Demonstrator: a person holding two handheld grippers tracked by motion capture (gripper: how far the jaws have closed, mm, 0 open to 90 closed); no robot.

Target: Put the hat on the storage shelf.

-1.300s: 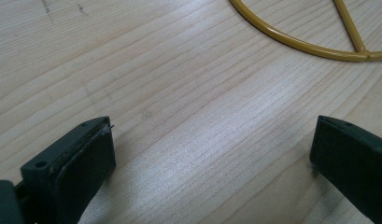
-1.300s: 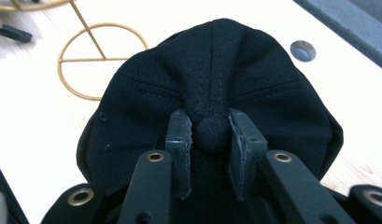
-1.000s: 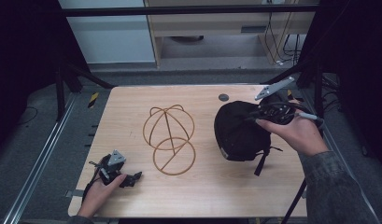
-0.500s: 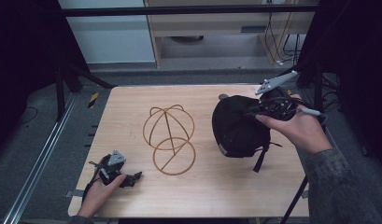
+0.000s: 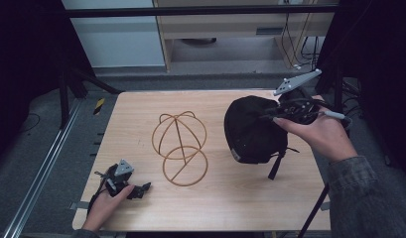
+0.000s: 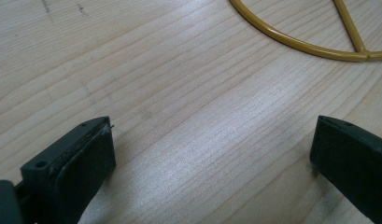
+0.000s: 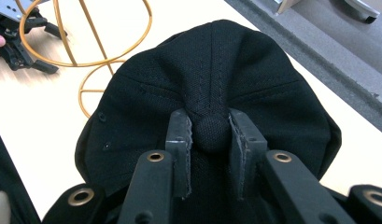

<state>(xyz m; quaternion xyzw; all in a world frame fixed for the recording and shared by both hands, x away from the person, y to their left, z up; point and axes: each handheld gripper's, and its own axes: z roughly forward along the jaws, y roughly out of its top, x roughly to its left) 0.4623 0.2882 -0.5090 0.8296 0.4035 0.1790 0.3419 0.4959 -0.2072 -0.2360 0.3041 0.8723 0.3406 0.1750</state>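
A black cap [image 5: 252, 130] hangs above the right side of the wooden table [image 5: 141, 106], its strap dangling. My right gripper [image 5: 285, 113] is shut on the cap [image 7: 212, 84], its jaws pinching the top button [image 7: 210, 133]. A gold wire hat stand [image 5: 179, 147] rises at the table's middle, left of the cap; the stand [image 7: 86, 42] lies beyond the cap in the right gripper view. My left gripper [image 5: 138, 190] rests low on the table near the front left corner, open, with bare wood between its fingers [image 6: 81, 163]. The stand's base ring [image 6: 310, 42] curves ahead of it.
The table's front edge runs close under the left hand [image 5: 103, 208]. A metal rail [image 5: 46, 163] runs along the floor at the left. A shelf unit [image 5: 230, 29] stands beyond the far edge.
The right gripper has lifted the cap slightly and carried it a little leftward, toward the stand. The left gripper has stayed where it was.
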